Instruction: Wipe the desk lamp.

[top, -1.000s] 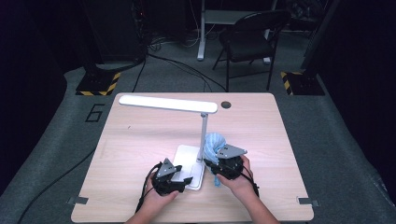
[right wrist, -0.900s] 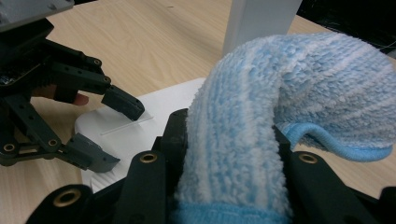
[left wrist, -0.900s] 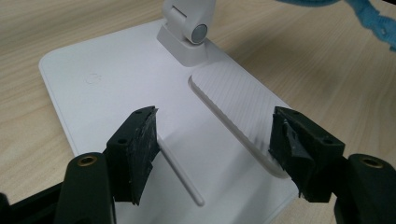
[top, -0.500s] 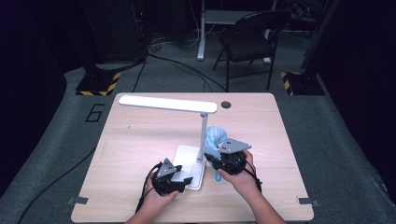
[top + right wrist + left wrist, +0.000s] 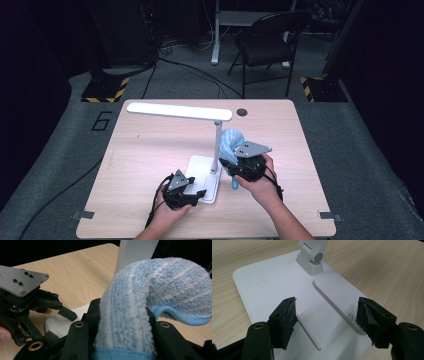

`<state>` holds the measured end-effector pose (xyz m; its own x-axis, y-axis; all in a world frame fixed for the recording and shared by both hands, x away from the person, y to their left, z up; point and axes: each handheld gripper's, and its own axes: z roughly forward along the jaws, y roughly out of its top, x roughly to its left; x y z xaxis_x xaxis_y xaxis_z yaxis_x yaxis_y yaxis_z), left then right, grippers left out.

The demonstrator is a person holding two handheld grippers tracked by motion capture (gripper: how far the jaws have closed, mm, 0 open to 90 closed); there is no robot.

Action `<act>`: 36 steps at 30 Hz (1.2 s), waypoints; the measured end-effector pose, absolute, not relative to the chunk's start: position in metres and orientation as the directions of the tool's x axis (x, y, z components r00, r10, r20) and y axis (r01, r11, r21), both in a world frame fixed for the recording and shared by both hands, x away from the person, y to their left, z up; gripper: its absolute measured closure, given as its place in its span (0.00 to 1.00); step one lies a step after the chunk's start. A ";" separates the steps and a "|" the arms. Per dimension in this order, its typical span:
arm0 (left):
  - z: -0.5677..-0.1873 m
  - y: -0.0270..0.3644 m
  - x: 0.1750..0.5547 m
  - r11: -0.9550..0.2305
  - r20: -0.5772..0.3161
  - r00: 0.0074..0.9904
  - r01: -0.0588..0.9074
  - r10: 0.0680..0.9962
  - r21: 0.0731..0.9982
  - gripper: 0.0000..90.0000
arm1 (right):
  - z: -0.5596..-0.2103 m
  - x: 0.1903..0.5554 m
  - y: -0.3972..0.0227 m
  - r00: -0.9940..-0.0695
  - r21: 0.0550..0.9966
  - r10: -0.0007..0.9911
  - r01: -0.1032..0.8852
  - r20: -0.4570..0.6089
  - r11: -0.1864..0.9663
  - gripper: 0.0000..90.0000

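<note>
While my left gripper (image 5: 197, 194) sits low over the near edge of the lamp base (image 5: 202, 170), its jaws stand spread apart with nothing between them; the left gripper view shows the white base (image 5: 269, 290) and its ribbed pad (image 5: 339, 298) beneath the gap. Moving right, the lamp post (image 5: 217, 145) rises from the base to the long lit lamp head (image 5: 177, 111) above the wooden table (image 5: 150, 150). Just right of the post, my right gripper (image 5: 231, 160) is clamped on a fluffy light-blue cloth (image 5: 230, 142), held above the table. From the right gripper view, that cloth (image 5: 140, 310) bulges up between the jaws and folds over to the right.
</note>
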<state>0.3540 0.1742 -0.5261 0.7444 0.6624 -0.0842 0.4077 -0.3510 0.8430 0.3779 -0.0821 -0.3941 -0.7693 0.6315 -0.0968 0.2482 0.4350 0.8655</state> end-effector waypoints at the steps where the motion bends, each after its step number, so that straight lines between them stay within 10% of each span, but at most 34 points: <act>1: -0.526 0.174 0.354 -0.344 -0.092 0.742 0.413 0.664 0.843 0.36 | -0.392 0.379 -0.082 -0.770 0.868 0.630 0.238 -0.106 0.436 0.69; 36: -0.526 0.172 0.354 -0.339 -0.087 0.735 0.411 0.673 0.847 0.36 | -0.340 0.384 -0.092 -0.789 0.895 0.614 0.257 -0.023 0.364 0.69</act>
<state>0.3538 0.1720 -0.5263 0.7348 0.6727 -0.0872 0.4106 -0.3388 0.8465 0.3842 -0.0918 -0.3403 -0.7893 0.6136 -0.0226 0.2571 0.3637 0.8953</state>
